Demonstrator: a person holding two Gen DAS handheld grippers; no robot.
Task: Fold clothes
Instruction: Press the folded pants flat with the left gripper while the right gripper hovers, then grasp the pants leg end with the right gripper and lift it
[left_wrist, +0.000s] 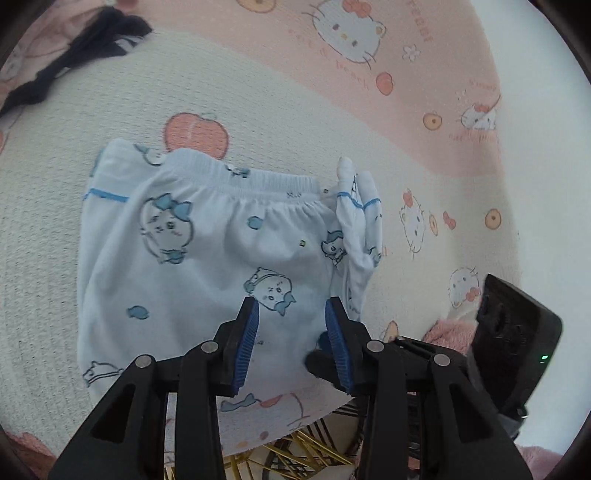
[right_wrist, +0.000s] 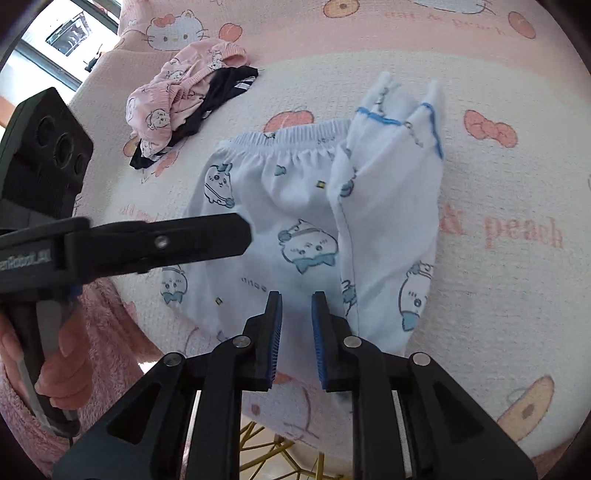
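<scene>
Left tool (left_wrist: 291, 308), nearest the left wrist camera, is hovering over the shorts (left_wrist: 207, 266) with its blue pads (left_wrist: 248, 343) standing well apart and nothing between them. Right tool (right_wrist: 296, 301) is hanging over the near hem of the same shorts with its pads (right_wrist: 274, 339) only a little apart, gripping nothing. In the right wrist view the left tool is reaching in from the left edge, its black finger (right_wrist: 166, 240) lying across the shorts' left part, and a hand (right_wrist: 59, 365) in a pink fleece sleeve (right_wrist: 107, 332) is holding its handle.

The shorts, white with blue cartoon prints, are lying flat on the worktop cover (right_wrist: 498, 295), waistband (right_wrist: 291, 138) farthest from the tools. One side is lying folded over the middle, its blue-trimmed leg opening (right_wrist: 399, 118) pointing away.

Beyond, well apart from the shorts, a pink garment (right_wrist: 177, 96) and a dark garment (right_wrist: 218, 96) are lying crumpled together.
</scene>
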